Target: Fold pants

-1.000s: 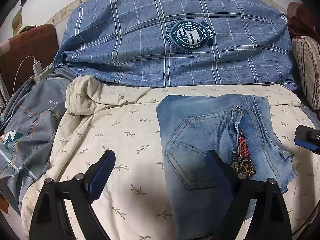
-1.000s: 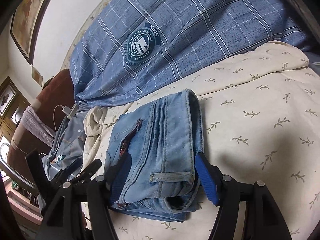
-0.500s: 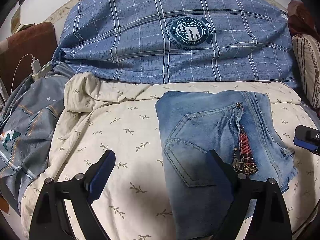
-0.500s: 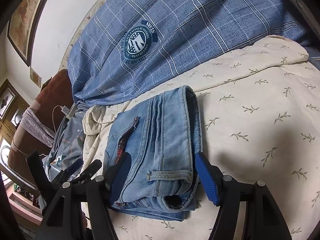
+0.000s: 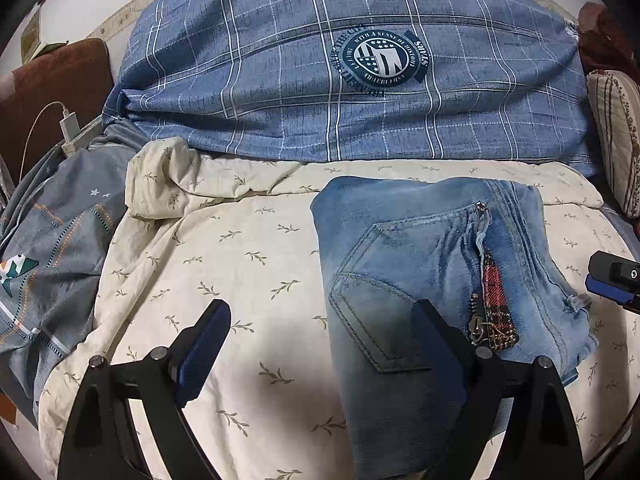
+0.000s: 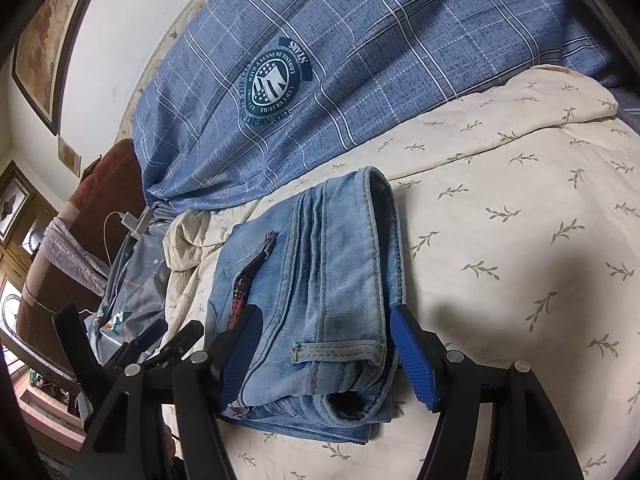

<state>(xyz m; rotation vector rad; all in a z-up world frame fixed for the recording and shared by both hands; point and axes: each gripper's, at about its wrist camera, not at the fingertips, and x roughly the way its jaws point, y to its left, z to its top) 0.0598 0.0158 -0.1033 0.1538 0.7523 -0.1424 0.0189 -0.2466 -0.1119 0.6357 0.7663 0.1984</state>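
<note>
Right tool [image 6: 324,350] straddles the folded jeans [image 6: 320,280], spread wide.

Bare cream sheet [image 5: 248,264] flanks the folded jeans [image 5: 420,264]; plaid duvet [image 5: 320,80] blocks behind.

We see even, fairly soft indoor light in both views, with no glare. Both pictures are sharp at the centre. In the left wrist view a broad shadow falls across the lower middle of the cream sheet [image 5: 240,272] and darkens the lower part of the folded jeans [image 5: 432,280]. In the right wrist view a soft shadow spreads over the sheet [image 6: 520,208] at right of centre. Fisheye bending curves the plaid duvet [image 5: 320,80] along the top, and black vignetting fills every corner.
</note>
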